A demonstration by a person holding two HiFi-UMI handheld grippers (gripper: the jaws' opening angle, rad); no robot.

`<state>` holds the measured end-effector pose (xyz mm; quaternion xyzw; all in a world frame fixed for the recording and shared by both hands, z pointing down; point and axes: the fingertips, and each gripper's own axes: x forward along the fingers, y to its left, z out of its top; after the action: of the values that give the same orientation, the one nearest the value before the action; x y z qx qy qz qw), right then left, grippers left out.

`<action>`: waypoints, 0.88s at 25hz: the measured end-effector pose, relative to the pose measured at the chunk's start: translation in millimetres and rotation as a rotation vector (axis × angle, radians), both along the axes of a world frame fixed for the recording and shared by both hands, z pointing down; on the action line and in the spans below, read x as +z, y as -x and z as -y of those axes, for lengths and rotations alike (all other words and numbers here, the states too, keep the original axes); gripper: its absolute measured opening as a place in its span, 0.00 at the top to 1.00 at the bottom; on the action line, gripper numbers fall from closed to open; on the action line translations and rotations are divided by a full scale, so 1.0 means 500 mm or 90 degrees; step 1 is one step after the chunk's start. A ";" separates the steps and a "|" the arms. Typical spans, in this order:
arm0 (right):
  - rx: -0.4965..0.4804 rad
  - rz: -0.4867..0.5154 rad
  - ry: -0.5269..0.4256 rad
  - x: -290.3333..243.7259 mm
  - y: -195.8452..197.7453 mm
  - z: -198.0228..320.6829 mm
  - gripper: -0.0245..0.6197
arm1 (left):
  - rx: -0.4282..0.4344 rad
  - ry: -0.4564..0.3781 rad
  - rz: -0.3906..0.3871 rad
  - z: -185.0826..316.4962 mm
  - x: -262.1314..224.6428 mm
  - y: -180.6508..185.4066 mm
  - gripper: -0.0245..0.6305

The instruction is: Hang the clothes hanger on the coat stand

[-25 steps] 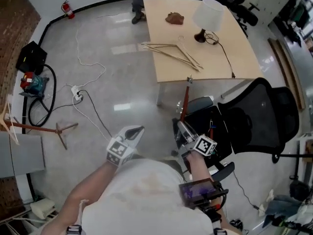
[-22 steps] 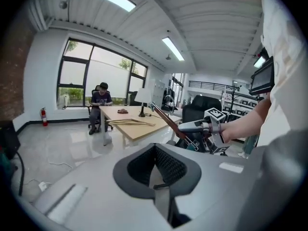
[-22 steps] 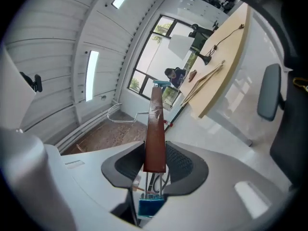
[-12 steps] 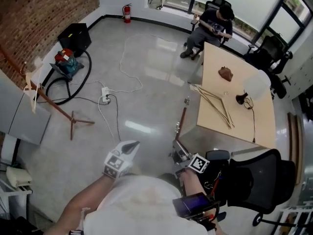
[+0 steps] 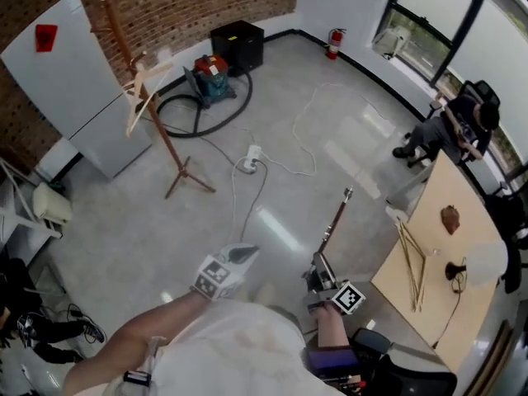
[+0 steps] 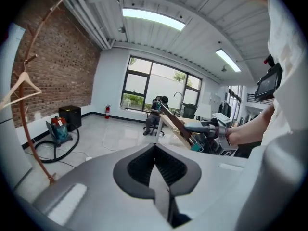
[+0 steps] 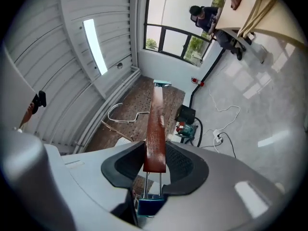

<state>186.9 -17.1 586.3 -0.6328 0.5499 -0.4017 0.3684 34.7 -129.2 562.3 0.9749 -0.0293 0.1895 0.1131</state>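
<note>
Head view puts the coat stand (image 5: pixel 167 143) on the floor toward the far left corner of the room, close to the brick wall, with a pale hanger (image 5: pixel 139 99) already on one of its pegs. The left gripper view shows the same coat stand (image 6: pixel 29 124) off to its left, well apart from the person.

Nearer the middle, low in the head view, the left gripper (image 5: pixel 241 254) has its jaws pressed together with nothing between them. Its own view, looking along the left gripper (image 6: pixel 154 150), confirms this.

Just to its right, the right gripper (image 5: pixel 320 272) is clamped on the brown hanger (image 5: pixel 334 225), whose wooden bar sticks out forward over the floor. In the right gripper view, the right gripper (image 7: pixel 155 165) pinches that brown hanger (image 7: pixel 155 129) across the bar, and the metal hook (image 7: pixel 119 110) shows to the left of it.

Farther right stands the table (image 5: pixel 433 299), with more hangers (image 5: pixel 411 258) lying near its left edge.

The step in hand looks like the carry: the brown hanger is gripped but far from the stand. Next, the person probably needs to cross the floor toward the left, lift the brown hanger to peg height, and turn it so the hook opens toward a free peg before lowering it on.
</note>
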 end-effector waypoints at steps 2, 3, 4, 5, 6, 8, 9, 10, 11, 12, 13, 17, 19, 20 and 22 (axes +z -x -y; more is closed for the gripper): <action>-0.057 -0.019 -0.017 -0.010 -0.012 0.049 0.73 | -0.045 -0.001 -0.001 0.027 -0.008 0.001 0.96; -0.090 -0.030 -0.034 -0.019 -0.015 0.078 0.73 | -0.069 -0.002 -0.002 0.041 -0.012 0.003 0.96; -0.119 -0.037 -0.049 -0.026 -0.018 0.108 0.73 | -0.093 -0.005 -0.003 0.056 -0.015 0.005 0.96; -0.142 -0.039 -0.060 -0.030 -0.020 0.135 0.73 | -0.115 -0.009 -0.004 0.070 -0.018 0.008 0.96; -0.159 -0.036 -0.065 -0.030 -0.021 0.160 0.73 | -0.135 -0.013 -0.005 0.083 -0.021 0.011 0.96; -0.186 -0.019 -0.070 -0.028 -0.019 0.204 0.73 | -0.168 -0.022 -0.006 0.103 -0.027 0.019 0.96; -0.200 -0.009 -0.074 -0.029 -0.015 0.228 0.73 | -0.185 -0.026 -0.005 0.113 -0.029 0.024 0.96; -0.214 -0.005 -0.074 -0.028 -0.012 0.251 0.73 | -0.202 -0.030 -0.003 0.125 -0.030 0.029 0.96; -0.228 -0.005 -0.072 -0.026 -0.008 0.275 0.73 | -0.220 -0.033 -0.001 0.137 -0.031 0.036 0.96; -0.242 -0.006 -0.072 -0.025 -0.003 0.299 0.73 | -0.238 -0.037 0.000 0.150 -0.033 0.045 0.96; -0.256 -0.007 -0.074 -0.025 0.003 0.323 0.73 | -0.254 -0.040 0.000 0.161 -0.036 0.054 0.96; -0.275 0.005 -0.031 0.003 0.028 0.412 0.73 | -0.298 -0.045 0.001 0.209 -0.041 0.094 0.96; -0.279 0.004 -0.015 0.013 0.038 0.455 0.73 | -0.312 -0.046 -0.002 0.241 -0.040 0.108 0.96; -0.284 0.006 -0.020 0.012 0.046 0.478 0.73 | -0.318 -0.047 -0.005 0.259 -0.040 0.112 0.96; -0.287 0.035 -0.010 0.014 0.064 0.516 0.73 | -0.329 -0.050 -0.013 0.298 -0.041 0.118 0.96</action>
<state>154.7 -275.0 593.1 -0.4799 0.6705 -0.4864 0.2890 -24.2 -278.2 542.0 0.9406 -0.2832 0.1434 0.1204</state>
